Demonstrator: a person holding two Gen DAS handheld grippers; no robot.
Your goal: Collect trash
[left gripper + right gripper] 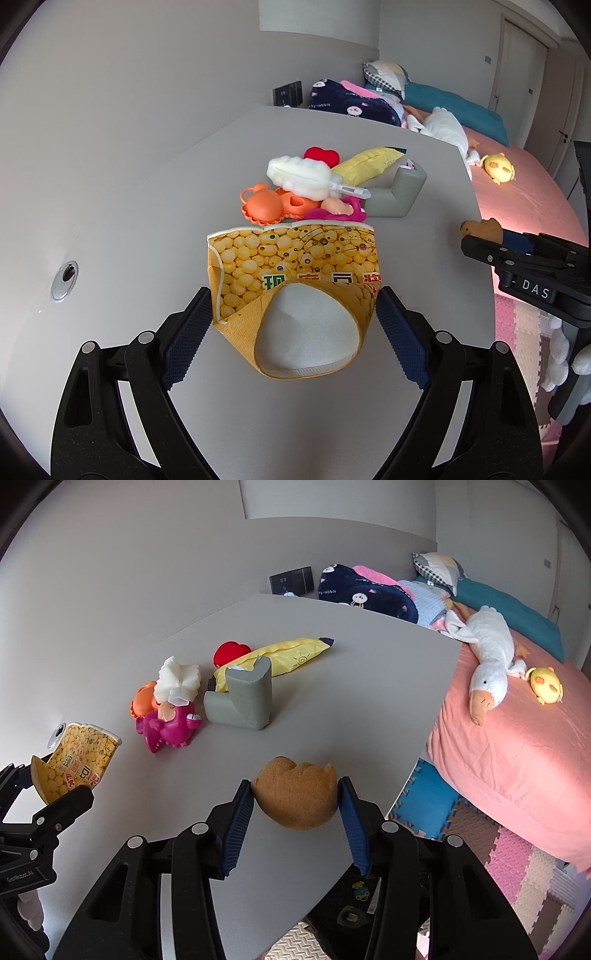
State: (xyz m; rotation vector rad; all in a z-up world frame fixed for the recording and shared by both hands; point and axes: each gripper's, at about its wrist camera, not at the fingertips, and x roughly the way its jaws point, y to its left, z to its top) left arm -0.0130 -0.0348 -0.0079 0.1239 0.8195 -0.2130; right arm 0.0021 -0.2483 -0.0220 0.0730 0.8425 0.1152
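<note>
My left gripper (pixel 293 310) is shut on a crushed yellow paper cup (pixel 295 280) printed with soybeans, held above the grey table (pixel 147 206). The cup also shows at the far left of the right wrist view (pixel 79 757). My right gripper (pixel 295 794) is shut on a brown sponge-like lump (pixel 295 795) shaped like a broken eggshell, above the table's right edge. The lump and the right gripper also show at the right of the left wrist view (pixel 480 229).
A pile lies mid-table: orange toy (pixel 142 701), magenta dinosaur (pixel 173 725), white foam piece (pixel 179 677), red heart (pixel 229 651), yellow pouch (pixel 284 653), grey foam corner (pixel 243 701). A pink bed (pixel 517 746) with plush toys stands right. Foam floor mats (pixel 498 849) lie below.
</note>
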